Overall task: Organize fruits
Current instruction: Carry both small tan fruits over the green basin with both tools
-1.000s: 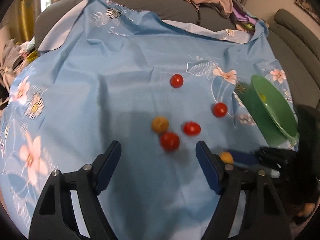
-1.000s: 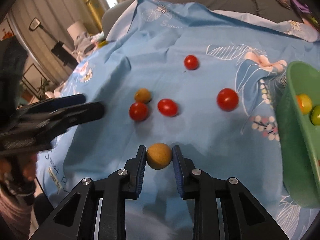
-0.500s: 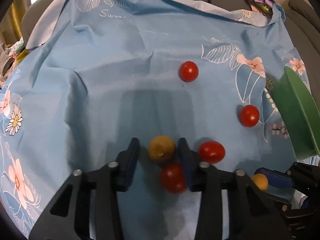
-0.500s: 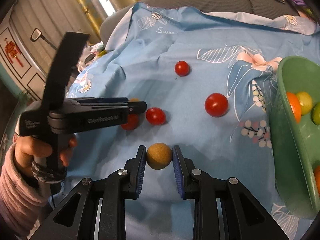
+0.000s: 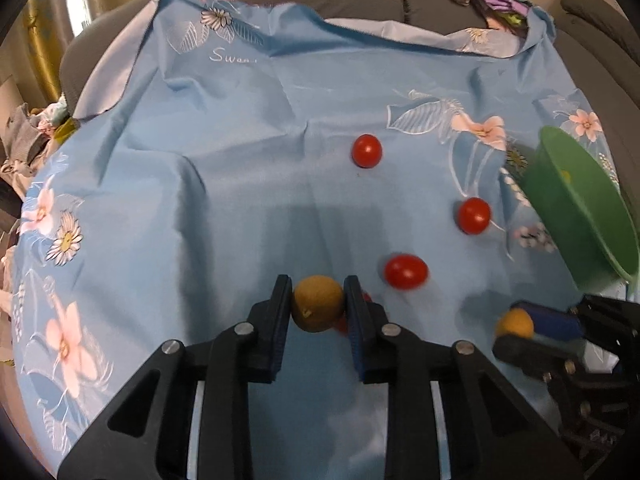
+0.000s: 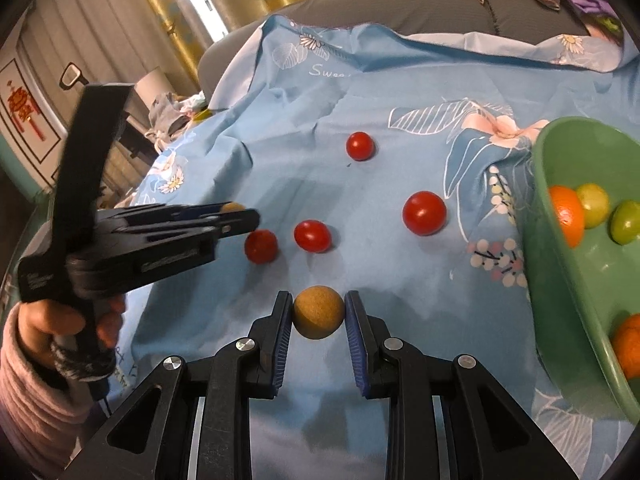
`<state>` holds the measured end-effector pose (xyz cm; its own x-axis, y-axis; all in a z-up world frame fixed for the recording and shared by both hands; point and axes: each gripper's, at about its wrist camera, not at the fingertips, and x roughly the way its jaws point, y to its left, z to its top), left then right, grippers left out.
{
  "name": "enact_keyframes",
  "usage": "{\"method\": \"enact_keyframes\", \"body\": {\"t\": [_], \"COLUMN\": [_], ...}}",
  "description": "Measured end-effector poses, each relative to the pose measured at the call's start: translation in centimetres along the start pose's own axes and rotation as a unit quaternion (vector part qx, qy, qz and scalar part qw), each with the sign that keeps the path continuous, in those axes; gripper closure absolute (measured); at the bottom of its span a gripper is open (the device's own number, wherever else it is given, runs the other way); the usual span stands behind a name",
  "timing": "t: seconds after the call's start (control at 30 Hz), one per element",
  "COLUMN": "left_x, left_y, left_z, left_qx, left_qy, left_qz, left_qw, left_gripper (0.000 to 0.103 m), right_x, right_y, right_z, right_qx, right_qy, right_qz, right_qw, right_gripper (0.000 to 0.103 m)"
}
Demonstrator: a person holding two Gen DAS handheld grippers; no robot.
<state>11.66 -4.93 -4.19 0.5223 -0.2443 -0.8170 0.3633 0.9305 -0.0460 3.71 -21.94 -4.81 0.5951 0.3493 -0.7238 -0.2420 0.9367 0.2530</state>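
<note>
My left gripper [image 5: 318, 304] is shut on a round brown-yellow fruit [image 5: 318, 303] and holds it above the blue cloth; it also shows in the right wrist view [image 6: 234, 212]. My right gripper [image 6: 319, 312] is shut on a second brown-yellow fruit [image 6: 319, 312], seen at the right in the left wrist view [image 5: 516, 322]. Several red tomatoes lie on the cloth: a far one [image 6: 360, 146], a large one [image 6: 424, 213], an oval one [image 6: 312, 236] and one [image 6: 261, 246] under the left gripper. A green bowl [image 6: 560, 264] stands at the right.
The bowl holds oranges [image 6: 566, 216] and green-yellow fruits [image 6: 626, 222]. The flowered blue cloth [image 5: 200, 200] covers a grey sofa [image 5: 360, 4] with clothes piled at its back. Curtains and clutter stand at the left.
My left gripper has shut on the brown-yellow fruit and lifted it off the cloth, away from the red tomato. My right gripper still holds its fruit, nearer the bowl.
</note>
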Motion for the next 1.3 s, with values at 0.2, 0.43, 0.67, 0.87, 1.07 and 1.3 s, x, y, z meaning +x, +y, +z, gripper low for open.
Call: {"method": "enact_keyframes", "body": {"t": [0.2, 0.43, 0.67, 0.87, 1.07, 1.3], "left_x": [-3.3, -5.9, -7.8, -9.3, -10.5, -11.1], "left_y": [-0.7, -1.7, -2.6, -3.5, -4.2, -4.9], "left_z": [-2.1, -4.1, -5.3, -5.9, -6.2, -6.5], "left_qx": [0.004, 0.008, 0.010, 0.018, 0.024, 0.032], "left_qy": [-0.020, -0.031, -0.039, -0.048, -0.056, -0.057], "left_qz": [0.003, -0.001, 0.002, 0.001, 0.000, 0.004], "left_qw": [0.9998, 0.9995, 0.9992, 0.9987, 0.9981, 0.9979], "left_gripper": [0.077, 0.077, 0.077, 0.077, 0.077, 0.077], "right_x": [-1.8, -3.7, -5.4, -6.9, -7.9, -8.9], "right_y": [0.2, 0.8, 1.8, 2.3, 2.8, 3.2], "right_z": [-0.7, -1.3, -1.6, -1.8, -1.9, -2.1], "right_qx": [0.009, 0.010, 0.001, -0.004, -0.009, -0.012], "right_qy": [-0.016, -0.033, -0.050, -0.066, -0.078, -0.090], "right_qz": [-0.004, -0.006, -0.001, 0.004, 0.008, 0.014], "right_qw": [1.000, 0.999, 0.999, 0.998, 0.997, 0.996], "right_gripper": [0.075, 0.075, 0.075, 0.075, 0.075, 0.075]}}
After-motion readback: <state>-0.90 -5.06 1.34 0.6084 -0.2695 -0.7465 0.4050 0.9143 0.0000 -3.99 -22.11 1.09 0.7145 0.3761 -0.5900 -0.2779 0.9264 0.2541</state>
